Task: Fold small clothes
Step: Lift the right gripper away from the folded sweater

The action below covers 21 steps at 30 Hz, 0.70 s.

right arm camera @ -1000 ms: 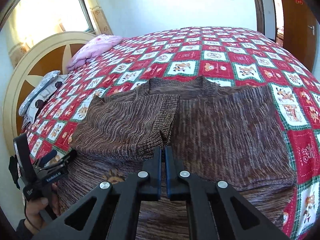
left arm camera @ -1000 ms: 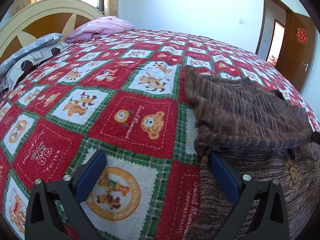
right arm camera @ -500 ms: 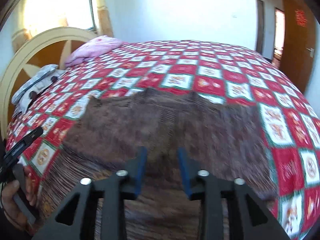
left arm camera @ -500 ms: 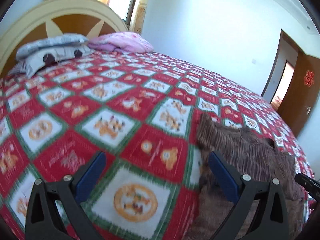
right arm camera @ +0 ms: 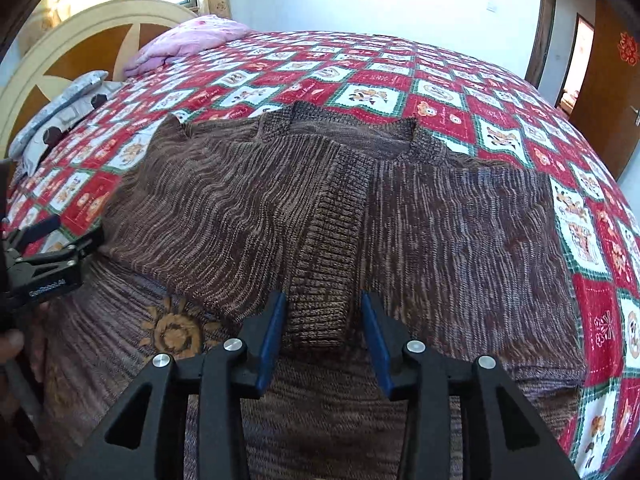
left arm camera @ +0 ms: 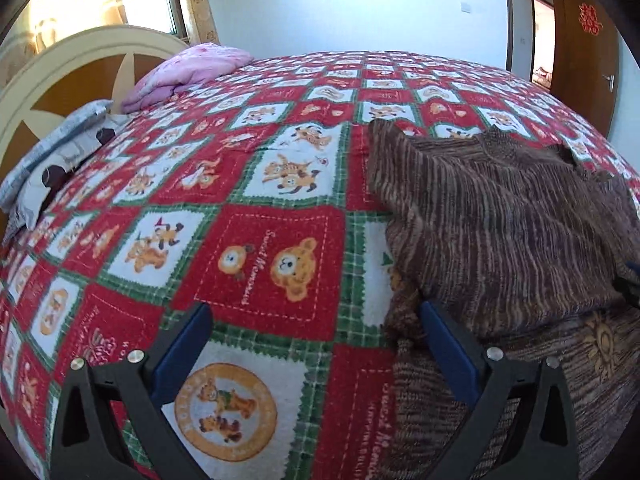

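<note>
Brown knit sweater (right arm camera: 400, 216) lies flat on the red patchwork bedspread (left arm camera: 256, 208), sleeves folded in. Right gripper (right arm camera: 324, 312) spread, its blue fingers straddling a ribbed cuff (right arm camera: 320, 304), not pinching. Left gripper (left arm camera: 312, 324) spread wide at the sweater's left edge, holding nothing.

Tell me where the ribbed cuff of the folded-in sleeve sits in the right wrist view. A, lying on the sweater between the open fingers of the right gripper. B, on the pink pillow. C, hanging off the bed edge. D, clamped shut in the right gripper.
A: the right gripper is open, and the ribbed cuff lies flat on the brown sweater between its blue pads, unclamped.
</note>
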### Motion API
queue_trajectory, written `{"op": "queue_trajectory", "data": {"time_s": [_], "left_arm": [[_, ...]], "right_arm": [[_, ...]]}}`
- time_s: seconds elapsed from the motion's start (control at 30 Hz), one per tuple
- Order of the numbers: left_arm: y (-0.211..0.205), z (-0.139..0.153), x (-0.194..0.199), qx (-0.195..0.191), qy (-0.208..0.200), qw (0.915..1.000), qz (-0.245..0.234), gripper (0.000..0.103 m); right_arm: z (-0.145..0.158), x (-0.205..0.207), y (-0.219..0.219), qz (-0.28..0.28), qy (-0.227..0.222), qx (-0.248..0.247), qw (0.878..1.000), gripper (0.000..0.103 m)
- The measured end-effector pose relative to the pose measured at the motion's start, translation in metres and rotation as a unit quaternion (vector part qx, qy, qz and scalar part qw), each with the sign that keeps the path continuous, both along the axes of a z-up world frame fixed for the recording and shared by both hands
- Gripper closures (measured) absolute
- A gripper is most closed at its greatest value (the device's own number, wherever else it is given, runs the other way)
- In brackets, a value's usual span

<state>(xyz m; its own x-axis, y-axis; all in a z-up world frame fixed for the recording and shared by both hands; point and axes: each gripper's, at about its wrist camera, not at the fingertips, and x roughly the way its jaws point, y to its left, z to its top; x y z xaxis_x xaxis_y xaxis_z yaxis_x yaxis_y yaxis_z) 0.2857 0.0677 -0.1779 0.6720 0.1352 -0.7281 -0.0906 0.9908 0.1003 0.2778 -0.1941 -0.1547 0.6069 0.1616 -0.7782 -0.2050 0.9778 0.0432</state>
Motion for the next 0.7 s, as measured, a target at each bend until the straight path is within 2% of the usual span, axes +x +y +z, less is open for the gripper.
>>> {"op": "queue_trajectory", "data": {"time_s": [0.07, 0.13, 0.23, 0.3, 0.37, 0.47, 0.7], "left_arm": [[0.001, -0.001, -0.001, -0.007, -0.003, 1.0000, 0.002, 0.000], [0.001, -0.001, -0.003, -0.010, -0.009, 0.9999, 0.003, 0.000], [0.000, -0.001, -0.006, -0.007, -0.016, 0.9998, 0.002, 0.000], [0.002, -0.001, -0.007, -0.015, -0.016, 0.9998, 0.001, 0.000], [0.007, -0.001, -0.006, -0.034, -0.013, 0.9993, -0.001, 0.000], [0.012, -0.002, -0.006, -0.055, -0.013, 0.9984, -0.002, 0.000], [0.010, -0.001, -0.010, -0.048, -0.024, 0.9985, -0.003, 0.000]], "right_arm": [[0.012, -0.004, 0.002, -0.007, -0.023, 0.020, 1.000, 0.061], [0.019, -0.006, 0.012, 0.010, -0.044, 0.029, 0.999, 0.060], [0.005, -0.001, 0.030, 0.041, -0.028, 0.007, 0.999, 0.059], [-0.013, 0.004, 0.029, 0.037, -0.003, -0.005, 0.999, 0.056], [-0.013, 0.000, 0.022, 0.035, -0.015, 0.017, 0.999, 0.055], [-0.014, -0.004, 0.020, 0.037, -0.020, 0.017, 0.999, 0.055], [-0.016, -0.006, 0.018, 0.037, -0.035, 0.021, 0.999, 0.050]]}}
